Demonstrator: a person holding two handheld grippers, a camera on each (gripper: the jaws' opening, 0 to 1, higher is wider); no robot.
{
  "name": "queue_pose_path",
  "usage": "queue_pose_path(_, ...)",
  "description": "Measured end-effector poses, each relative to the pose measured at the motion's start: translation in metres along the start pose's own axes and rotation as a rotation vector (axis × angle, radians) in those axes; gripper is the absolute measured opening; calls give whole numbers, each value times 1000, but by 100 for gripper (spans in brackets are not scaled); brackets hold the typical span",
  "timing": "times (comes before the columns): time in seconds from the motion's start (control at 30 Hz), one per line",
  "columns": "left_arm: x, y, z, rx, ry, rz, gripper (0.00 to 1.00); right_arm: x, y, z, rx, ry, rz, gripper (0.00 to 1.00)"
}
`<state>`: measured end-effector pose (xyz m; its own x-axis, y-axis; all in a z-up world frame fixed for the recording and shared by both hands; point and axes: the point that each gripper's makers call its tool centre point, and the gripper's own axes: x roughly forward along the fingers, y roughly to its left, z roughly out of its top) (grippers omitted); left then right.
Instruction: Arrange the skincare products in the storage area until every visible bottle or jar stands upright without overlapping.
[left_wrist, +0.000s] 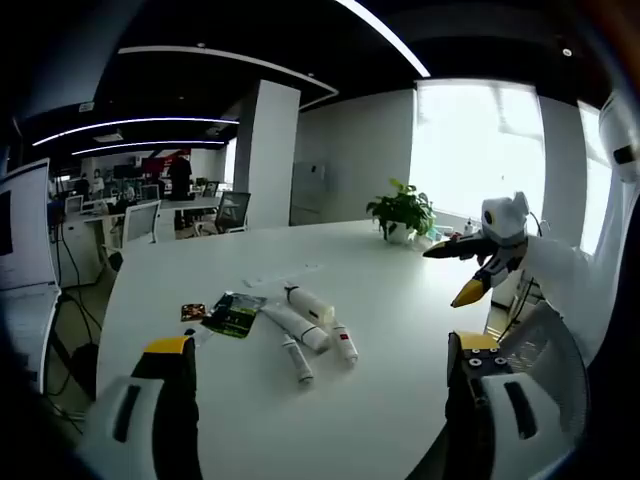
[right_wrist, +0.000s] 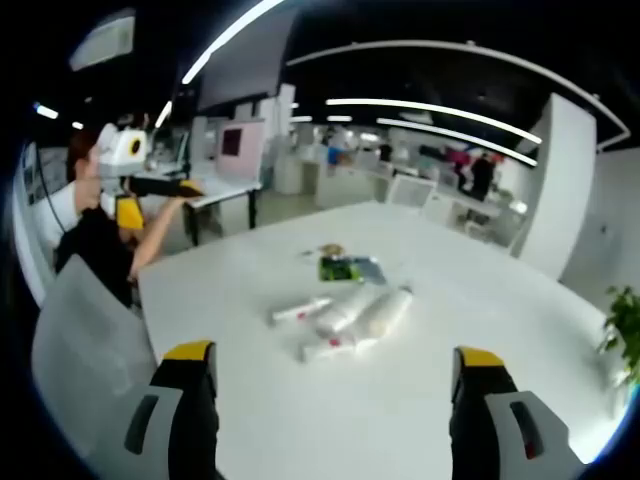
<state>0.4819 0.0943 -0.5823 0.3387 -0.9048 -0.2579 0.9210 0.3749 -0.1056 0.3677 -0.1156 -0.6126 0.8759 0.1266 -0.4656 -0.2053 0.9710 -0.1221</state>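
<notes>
Hovering spread and empty, both tongs (left_wrist: 320, 375) (right_wrist: 335, 385) are held near the white counter (left_wrist: 400, 300); four skincare tubes (left_wrist: 305, 325) lie toppled mid-counter, so one should be pinched near its cap and stood up.

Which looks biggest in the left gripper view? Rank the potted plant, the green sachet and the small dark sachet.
1. potted plant, though it stands farther off, so its true size is unsure
2. green sachet
3. small dark sachet
</notes>
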Motion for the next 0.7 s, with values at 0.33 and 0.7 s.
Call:
queue_pose_path(0.33,13,0,0,9,11,-27,99,6,-4,2,-7,5,0,96)
queue_pose_path(0.7,27,-1,4,7,10,-48,99,14,-11,4,-19,11,0,96)
